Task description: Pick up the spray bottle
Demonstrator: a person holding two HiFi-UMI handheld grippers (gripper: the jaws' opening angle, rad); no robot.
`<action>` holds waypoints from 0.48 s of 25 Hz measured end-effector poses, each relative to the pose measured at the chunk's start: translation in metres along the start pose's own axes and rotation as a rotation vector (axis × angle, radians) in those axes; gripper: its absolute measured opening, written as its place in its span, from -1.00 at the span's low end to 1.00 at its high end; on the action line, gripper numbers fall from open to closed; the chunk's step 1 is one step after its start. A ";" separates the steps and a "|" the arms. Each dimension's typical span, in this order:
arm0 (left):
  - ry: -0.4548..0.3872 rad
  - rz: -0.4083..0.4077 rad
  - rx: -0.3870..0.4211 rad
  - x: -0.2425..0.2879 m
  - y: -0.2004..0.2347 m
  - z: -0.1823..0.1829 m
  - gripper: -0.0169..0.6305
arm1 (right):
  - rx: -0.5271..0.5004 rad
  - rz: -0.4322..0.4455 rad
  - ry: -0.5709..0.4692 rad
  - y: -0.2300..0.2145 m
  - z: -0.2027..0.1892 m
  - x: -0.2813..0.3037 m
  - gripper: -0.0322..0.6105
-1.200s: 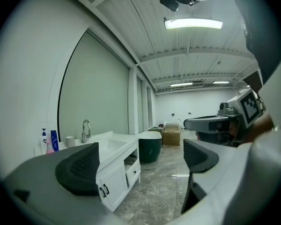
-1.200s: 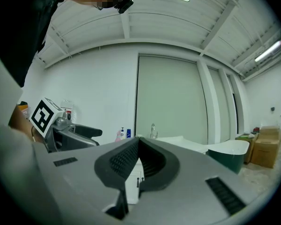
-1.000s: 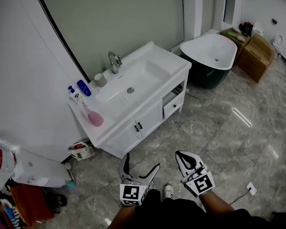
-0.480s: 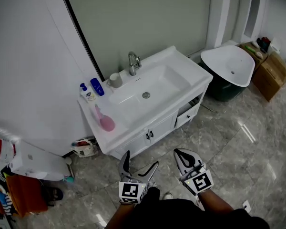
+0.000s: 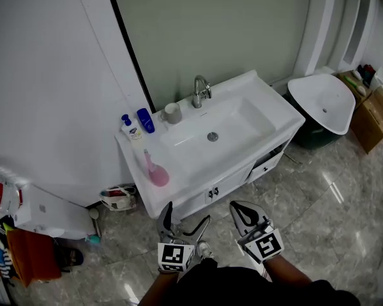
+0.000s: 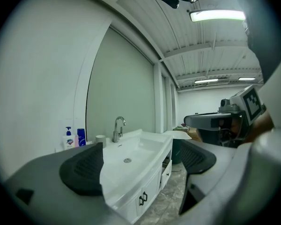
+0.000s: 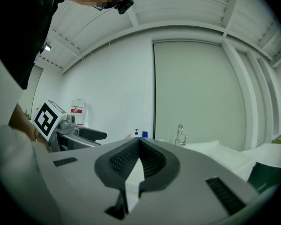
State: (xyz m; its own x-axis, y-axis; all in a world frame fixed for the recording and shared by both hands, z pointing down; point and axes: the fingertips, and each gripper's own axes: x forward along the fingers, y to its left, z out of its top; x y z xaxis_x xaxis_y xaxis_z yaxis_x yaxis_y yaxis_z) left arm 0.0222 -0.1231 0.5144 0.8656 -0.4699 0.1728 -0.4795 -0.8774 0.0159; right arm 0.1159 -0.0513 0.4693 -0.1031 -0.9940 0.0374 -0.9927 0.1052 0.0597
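Two handheld grippers sit low in the head view, both well apart from the white vanity worktop (image 5: 274, 107). Left gripper (image 5: 186, 215): dark ribbed fingers (image 6: 84, 170) wide apart, having just closed a little; nothing gripped, only the distant white basin (image 6: 136, 149) shows between them. Right gripper (image 5: 237, 206): fingers (image 7: 152, 161) together at the tips, nothing held. Pink translucent spray bottle (image 5: 155, 171) stands upright on the worktop's front left corner, left of the basin. Behind it along the wall: white pump bottle (image 5: 131, 131), blue bottle (image 5: 145, 120), grey cup (image 5: 172, 112), chrome tap (image 5: 201, 91).
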 end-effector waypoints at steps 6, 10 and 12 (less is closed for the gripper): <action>0.007 0.013 -0.014 0.014 0.040 0.004 0.61 | -0.013 0.022 -0.006 -0.001 0.005 0.047 -0.90; 0.007 0.030 -0.015 0.022 0.066 0.000 0.60 | -0.015 0.029 -0.002 -0.001 0.003 0.075 -0.90; 0.007 0.040 -0.019 0.025 0.076 0.000 0.59 | -0.015 0.038 -0.004 -0.001 0.004 0.088 -0.90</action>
State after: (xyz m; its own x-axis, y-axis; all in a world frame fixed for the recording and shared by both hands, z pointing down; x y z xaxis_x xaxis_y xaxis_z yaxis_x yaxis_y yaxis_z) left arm 0.0076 -0.2023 0.5196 0.8449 -0.5034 0.1809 -0.5159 -0.8562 0.0272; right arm 0.1076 -0.1386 0.4686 -0.1407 -0.9894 0.0361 -0.9870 0.1430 0.0735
